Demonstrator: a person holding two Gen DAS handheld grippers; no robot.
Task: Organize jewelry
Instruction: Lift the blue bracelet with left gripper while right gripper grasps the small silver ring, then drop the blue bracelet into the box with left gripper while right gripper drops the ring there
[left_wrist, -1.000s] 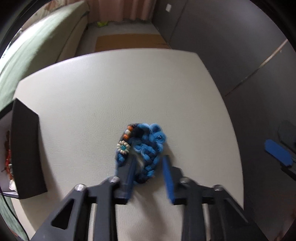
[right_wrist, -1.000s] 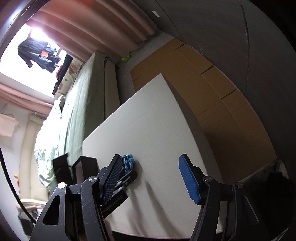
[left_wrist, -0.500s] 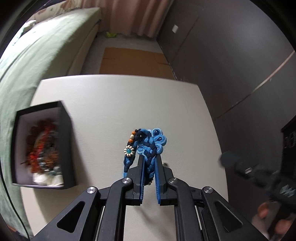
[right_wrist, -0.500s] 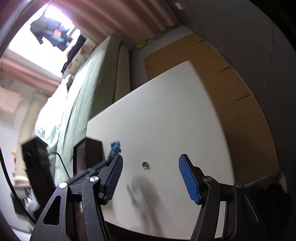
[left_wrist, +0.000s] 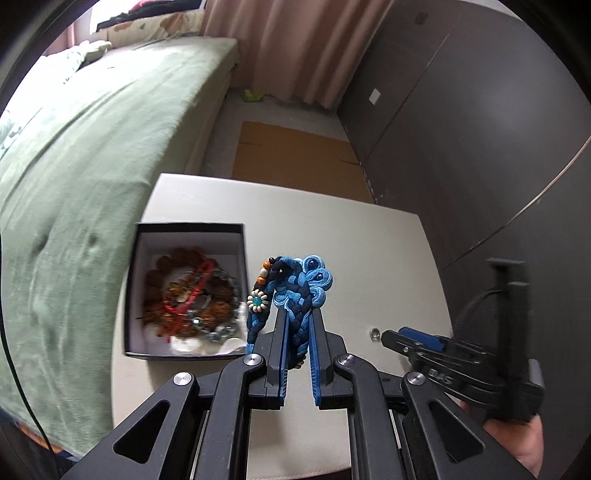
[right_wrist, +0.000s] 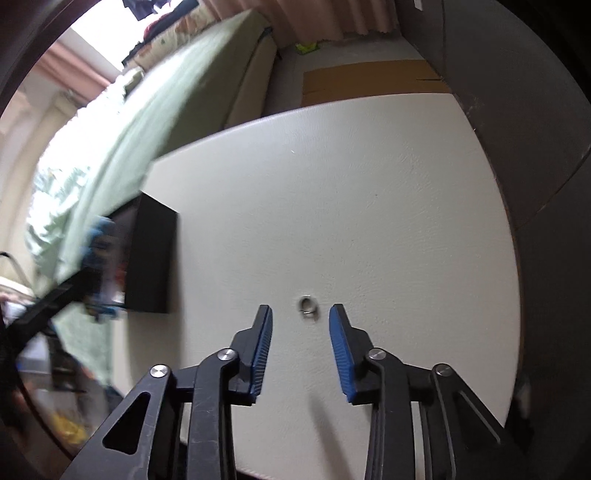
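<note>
done: beaded pieces lie in black box (left_wrist: 192, 236) | now: left gripper (left_wrist: 298, 334) clamps blue braided bracelet (left_wrist: 295, 291), lifted beside box; right gripper (right_wrist: 301, 325) jaws, just closing, straddle ring (right_wrist: 308, 307) on table (right_wrist: 369, 203), not pinched | left: both go in

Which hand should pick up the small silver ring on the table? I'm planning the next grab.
Right. The right tool is open with the ring just ahead between its tips. The left tool is shut on the blue braided bracelet beside the black box.
</note>
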